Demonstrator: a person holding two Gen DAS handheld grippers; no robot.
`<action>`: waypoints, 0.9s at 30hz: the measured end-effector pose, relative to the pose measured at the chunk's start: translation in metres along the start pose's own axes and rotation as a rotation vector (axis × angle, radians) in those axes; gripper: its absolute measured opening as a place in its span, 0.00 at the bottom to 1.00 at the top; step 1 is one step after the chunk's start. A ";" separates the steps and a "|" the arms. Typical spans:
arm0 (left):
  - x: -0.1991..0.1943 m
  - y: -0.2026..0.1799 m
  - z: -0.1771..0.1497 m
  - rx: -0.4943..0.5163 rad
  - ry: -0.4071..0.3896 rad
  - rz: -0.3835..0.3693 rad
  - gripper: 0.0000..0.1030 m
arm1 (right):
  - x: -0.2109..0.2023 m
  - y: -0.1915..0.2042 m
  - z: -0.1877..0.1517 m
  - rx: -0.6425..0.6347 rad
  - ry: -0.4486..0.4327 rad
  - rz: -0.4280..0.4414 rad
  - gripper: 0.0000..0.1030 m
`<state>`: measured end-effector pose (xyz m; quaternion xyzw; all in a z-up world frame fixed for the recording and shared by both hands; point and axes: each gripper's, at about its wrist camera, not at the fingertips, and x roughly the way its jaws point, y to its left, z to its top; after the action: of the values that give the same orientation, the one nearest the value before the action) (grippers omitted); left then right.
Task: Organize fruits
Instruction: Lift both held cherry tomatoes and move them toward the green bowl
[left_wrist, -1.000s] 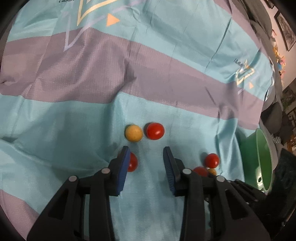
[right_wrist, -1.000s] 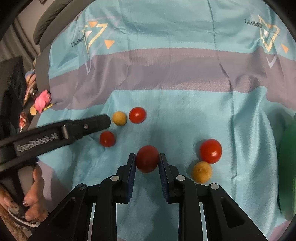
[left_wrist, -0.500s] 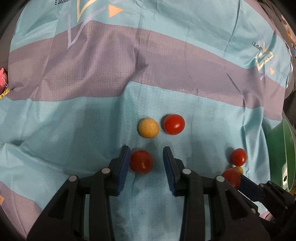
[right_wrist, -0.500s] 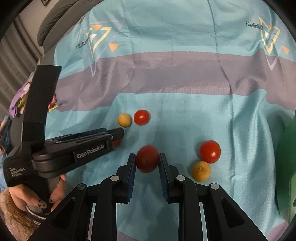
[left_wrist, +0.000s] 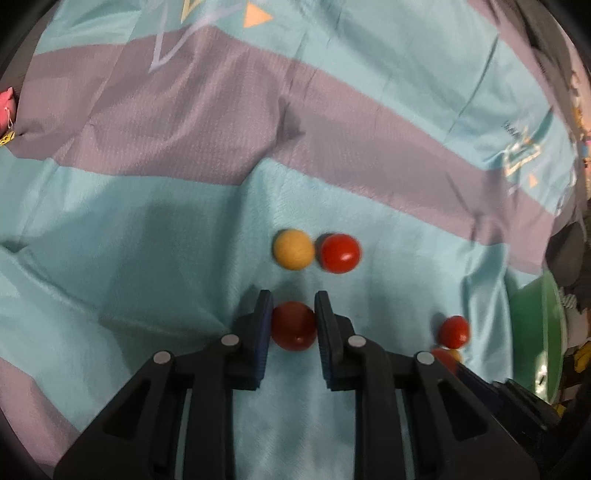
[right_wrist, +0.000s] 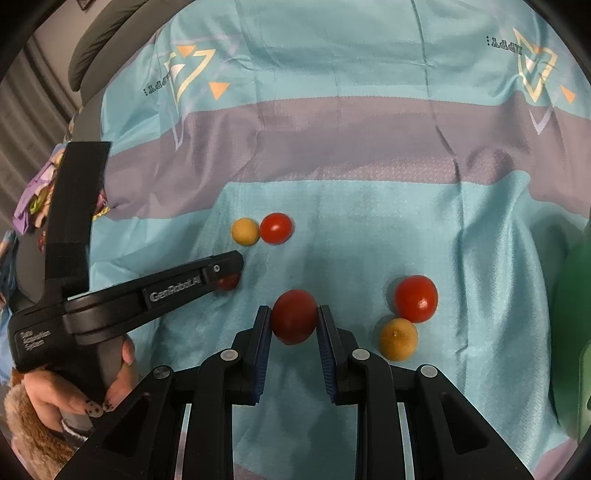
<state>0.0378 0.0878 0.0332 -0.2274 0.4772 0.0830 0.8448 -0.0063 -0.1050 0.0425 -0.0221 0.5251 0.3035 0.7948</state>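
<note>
My left gripper (left_wrist: 293, 314) is shut on a small red tomato (left_wrist: 294, 326) on the blue and purple cloth. Just beyond it lie a yellow fruit (left_wrist: 293, 248) and a red tomato (left_wrist: 340, 253), touching. My right gripper (right_wrist: 294, 314) is shut on a larger red tomato (right_wrist: 294, 316). To its right lie another red tomato (right_wrist: 416, 298) and an orange fruit (right_wrist: 398, 339), touching. The left gripper (right_wrist: 229, 271) also shows in the right wrist view, with its tomato (right_wrist: 228, 282) mostly hidden behind its fingers.
A green bowl (left_wrist: 535, 332) stands at the right edge of the cloth; it also shows in the right wrist view (right_wrist: 572, 314). A grey cushion (right_wrist: 107, 40) and small toys (right_wrist: 33, 192) lie at the far left.
My left gripper slid left so the small red tomato came between its fingers, then closed on it. My right gripper has kept hold of its tomato.
</note>
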 end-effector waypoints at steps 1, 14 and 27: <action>-0.009 0.000 -0.001 -0.003 -0.023 -0.020 0.21 | -0.001 0.000 0.000 -0.002 -0.002 0.000 0.25; -0.070 -0.011 -0.034 0.018 -0.189 -0.008 0.21 | -0.018 -0.010 0.001 0.031 -0.052 -0.019 0.25; -0.093 -0.015 -0.054 0.060 -0.251 -0.025 0.22 | -0.037 -0.018 0.002 0.069 -0.110 -0.047 0.26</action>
<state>-0.0471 0.0569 0.0922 -0.1959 0.3669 0.0858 0.9053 -0.0050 -0.1360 0.0700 0.0096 0.4902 0.2675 0.8295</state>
